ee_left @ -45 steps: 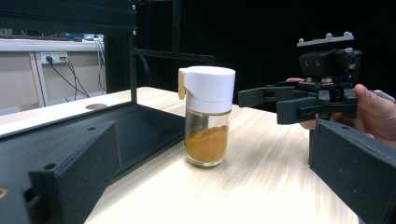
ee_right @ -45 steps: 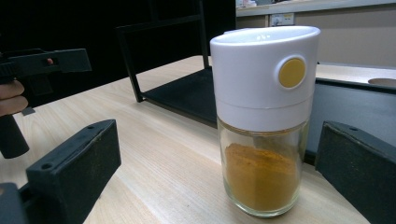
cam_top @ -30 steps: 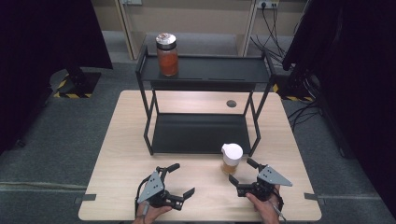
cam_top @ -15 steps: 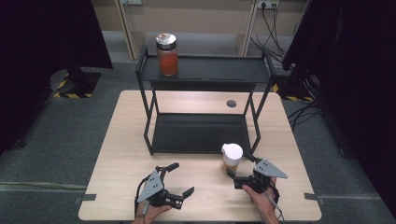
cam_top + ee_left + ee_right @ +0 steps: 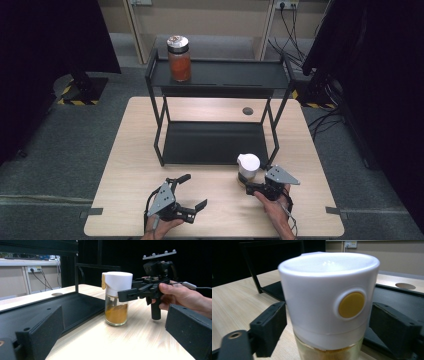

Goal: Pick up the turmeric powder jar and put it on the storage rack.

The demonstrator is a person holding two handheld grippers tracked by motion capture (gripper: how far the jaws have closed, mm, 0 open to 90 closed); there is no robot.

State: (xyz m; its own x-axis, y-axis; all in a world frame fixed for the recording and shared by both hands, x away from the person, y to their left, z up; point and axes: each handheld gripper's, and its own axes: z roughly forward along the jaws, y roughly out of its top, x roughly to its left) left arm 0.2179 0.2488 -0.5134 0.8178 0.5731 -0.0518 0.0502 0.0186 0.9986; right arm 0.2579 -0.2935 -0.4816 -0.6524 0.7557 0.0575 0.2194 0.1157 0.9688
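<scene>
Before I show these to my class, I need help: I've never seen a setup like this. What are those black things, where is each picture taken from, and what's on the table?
No robot here: a person holds a hand-held two-jaw gripper in each hand. The high view looks down on the wooden table. The other two pictures come from cameras riding on each gripper.

On the table stands a black two-level shelf with an orange-filled jar on its top level. In front of it stands a glass jar with a white cap, holding yellow-brown powder.

The right gripper has its jaws either side of the white cap, with gaps showing, so not clamped. The left gripper is open and holds nothing.
</scene>
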